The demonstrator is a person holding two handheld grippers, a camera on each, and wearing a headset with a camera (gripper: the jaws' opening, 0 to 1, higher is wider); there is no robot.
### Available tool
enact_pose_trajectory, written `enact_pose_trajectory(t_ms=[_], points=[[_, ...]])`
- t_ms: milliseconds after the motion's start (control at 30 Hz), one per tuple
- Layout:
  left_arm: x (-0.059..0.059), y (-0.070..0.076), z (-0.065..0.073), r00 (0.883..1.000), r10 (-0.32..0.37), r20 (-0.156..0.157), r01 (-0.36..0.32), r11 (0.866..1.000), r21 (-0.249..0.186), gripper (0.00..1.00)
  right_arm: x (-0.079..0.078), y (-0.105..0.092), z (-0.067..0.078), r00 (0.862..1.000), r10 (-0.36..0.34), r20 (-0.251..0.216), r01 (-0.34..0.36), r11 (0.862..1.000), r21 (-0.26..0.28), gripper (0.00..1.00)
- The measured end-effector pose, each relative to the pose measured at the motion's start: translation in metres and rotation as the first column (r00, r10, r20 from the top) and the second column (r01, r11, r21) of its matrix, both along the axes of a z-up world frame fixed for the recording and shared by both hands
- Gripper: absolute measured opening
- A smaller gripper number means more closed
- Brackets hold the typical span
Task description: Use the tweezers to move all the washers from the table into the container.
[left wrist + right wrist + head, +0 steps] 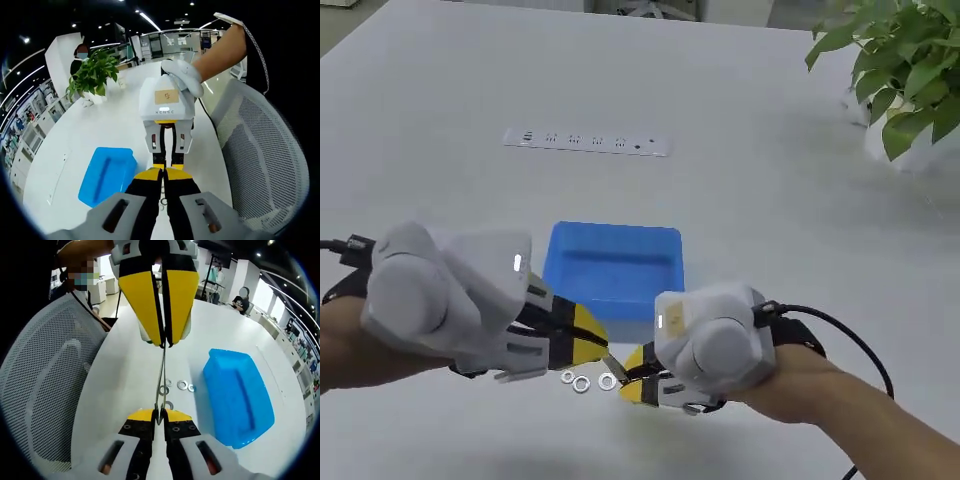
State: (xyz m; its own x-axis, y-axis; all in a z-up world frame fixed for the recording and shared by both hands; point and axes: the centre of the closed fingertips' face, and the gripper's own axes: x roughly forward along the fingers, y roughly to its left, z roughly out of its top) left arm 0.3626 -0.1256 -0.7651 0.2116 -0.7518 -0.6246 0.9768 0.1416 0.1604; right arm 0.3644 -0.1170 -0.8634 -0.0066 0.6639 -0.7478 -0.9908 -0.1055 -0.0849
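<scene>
Steel tweezers (161, 375), long axis running L gripper (164, 343) to R gripper (159, 422), both clamped on its ends, above washers (182, 385).

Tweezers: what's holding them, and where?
Both: the right gripper pinches one end of the tweezers, the left gripper the opposite end.

The white body of the right tool (167, 166) carries a gold square emblem (166, 96). Under it runs a short line of dark capitals, perhaps "KENSC", too small to read surely. The marks on the power strip (586, 141) are illegible.
</scene>
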Motion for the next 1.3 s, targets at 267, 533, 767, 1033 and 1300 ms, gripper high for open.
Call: enact_pose_trajectory(t_ms=[267, 533, 767, 1033, 1300], points=[[-0.007, -0.013, 0.000, 0.999, -0.031, -0.015, 0.030, 0.999, -0.029, 0.05, -0.009, 0.004, -0.003, 1.000, 0.006, -0.019, -0.005, 1.000, 0.025, 0.09], [-0.013, -0.022, -0.007, 0.998, -0.064, -0.027, 0.063, 0.998, -0.024, 0.05, -0.016, 0.002, -0.010, 1.000, 0.025, -0.019, -0.025, 0.999, 0.021, 0.09], [-0.013, -0.023, -0.008, 0.997, -0.066, -0.042, 0.064, 0.997, -0.045, 0.06, -0.016, 0.001, -0.010, 0.999, 0.034, -0.018, -0.034, 0.999, 0.023, 0.08], [-0.011, -0.018, -0.018, 0.997, -0.055, -0.059, 0.053, 0.998, -0.033, 0.07, -0.016, 0.002, -0.010, 0.999, 0.037, -0.019, -0.037, 0.999, 0.023, 0.09], [-0.013, -0.016, -0.019, 0.997, -0.063, -0.053, 0.061, 0.998, -0.035, 0.06, -0.016, 0.002, -0.010, 0.999, 0.027, -0.024, -0.026, 0.999, 0.024, 0.10]])
